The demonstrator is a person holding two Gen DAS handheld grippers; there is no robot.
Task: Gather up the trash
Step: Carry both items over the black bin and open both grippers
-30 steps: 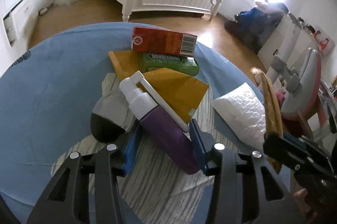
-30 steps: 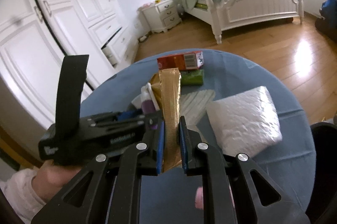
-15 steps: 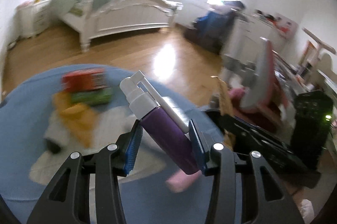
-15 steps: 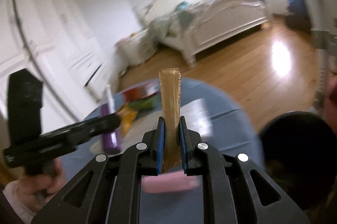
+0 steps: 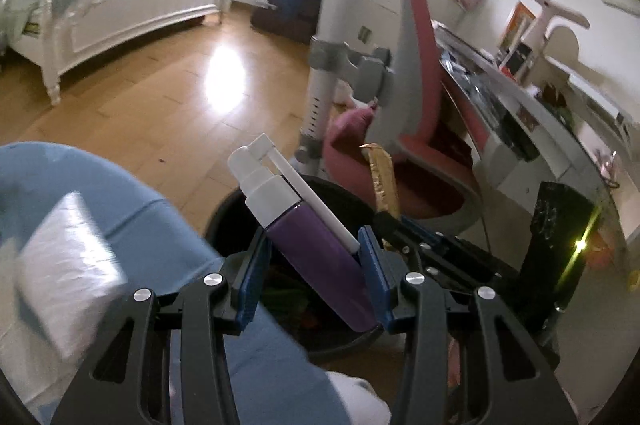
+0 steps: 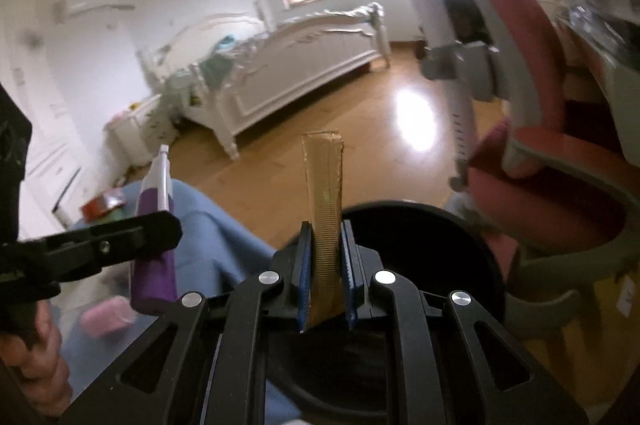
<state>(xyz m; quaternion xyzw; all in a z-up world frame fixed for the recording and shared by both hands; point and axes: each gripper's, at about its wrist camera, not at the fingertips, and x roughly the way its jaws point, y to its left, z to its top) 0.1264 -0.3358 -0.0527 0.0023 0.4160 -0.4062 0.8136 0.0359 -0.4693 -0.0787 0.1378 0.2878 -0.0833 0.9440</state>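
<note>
My left gripper [image 5: 312, 277] is shut on a purple spray bottle [image 5: 308, 241] with a white pump top, held over the rim of a black trash bin [image 5: 344, 341] beside the blue table [image 5: 132, 221]. The bottle also shows in the right wrist view [image 6: 154, 249]. My right gripper [image 6: 325, 285] is shut on a gold wrapper [image 6: 326, 209] that stands upright above the same black bin [image 6: 460, 245]. The wrapper also shows in the left wrist view [image 5: 382, 185]. A white padded packet [image 5: 68, 269] lies on the table.
A pink and grey chair [image 6: 532, 153] stands just right of the bin. A desk [image 5: 520, 105] is behind it. A red box [image 6: 102, 203] lies far back on the table. A white bed [image 6: 304, 65] stands across the wooden floor [image 5: 160, 105].
Both grippers swung right, away from the table's trash pile, carrying the bottle and the wrapper over the black bin. Both grips stayed shut.
</note>
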